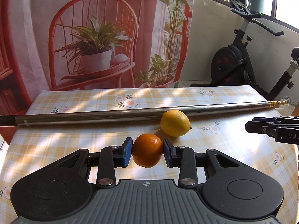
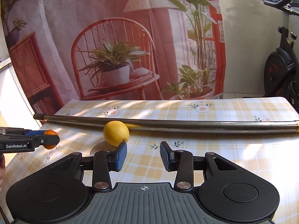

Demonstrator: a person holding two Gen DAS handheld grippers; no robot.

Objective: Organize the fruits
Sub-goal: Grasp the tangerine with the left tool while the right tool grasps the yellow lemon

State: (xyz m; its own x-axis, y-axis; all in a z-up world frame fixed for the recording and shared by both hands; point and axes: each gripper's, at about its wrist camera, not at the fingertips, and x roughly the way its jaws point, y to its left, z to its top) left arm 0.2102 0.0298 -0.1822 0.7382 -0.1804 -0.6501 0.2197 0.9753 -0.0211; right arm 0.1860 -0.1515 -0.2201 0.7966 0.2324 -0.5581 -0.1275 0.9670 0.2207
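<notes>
An orange [image 1: 147,152] sits between the blue pads of my left gripper [image 1: 148,146], which is shut on it from both sides just above the checked tablecloth [image 1: 56,149]. Just behind it and to the right, a yellow lemon [image 1: 175,123] lies on the cloth against a metal pole [image 1: 93,116]. From the right wrist view, my right gripper [image 2: 143,153] stands open with nothing between its fingers. There the lemon [image 2: 116,133] lies just ahead of its left fingertip [image 2: 121,149]. The left gripper [image 2: 46,140] with the orange [image 2: 50,133] shows at the far left.
The long metal pole [image 2: 186,127] lies across the whole table behind the fruit. A printed curtain [image 1: 93,37] hangs behind the far table edge. An exercise bike [image 1: 239,59] stands at the back right. The right gripper's side [image 1: 271,128] juts in from the right.
</notes>
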